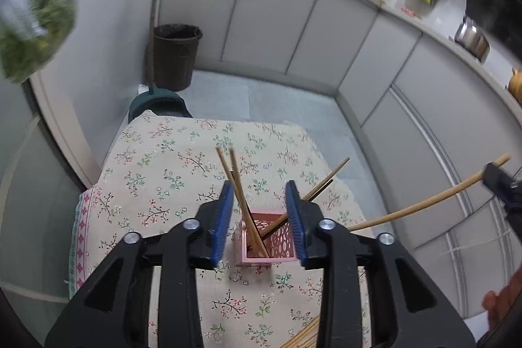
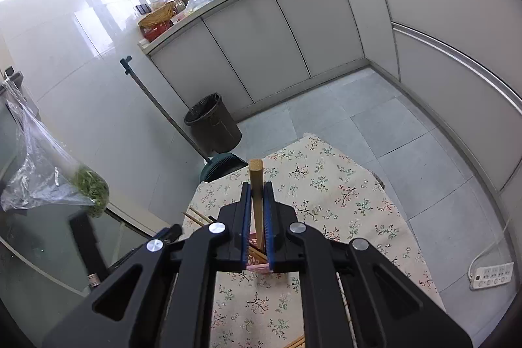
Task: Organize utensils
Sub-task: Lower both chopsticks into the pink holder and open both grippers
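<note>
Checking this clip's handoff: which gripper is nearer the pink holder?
Left. The left gripper frames the pink holder with open jaws; the right gripper, off to its side, holds a chopstick.

chopsticks: matt wood; holder: pink perforated plastic; tablecloth: floral cloth; wall: glossy tile

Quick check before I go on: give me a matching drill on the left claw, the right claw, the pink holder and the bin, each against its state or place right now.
Things:
1. left claw
2. right claw
3. pink utensil holder
4. dark waste bin

States or places:
A. on the floor by the white cabinets
B. shut on a single chopstick
C. on the floral tablecloth, several chopsticks standing in it
D. open, nothing pressed between its pads

Pairs: 1-D, 2-B, 3-C, 4-A
</note>
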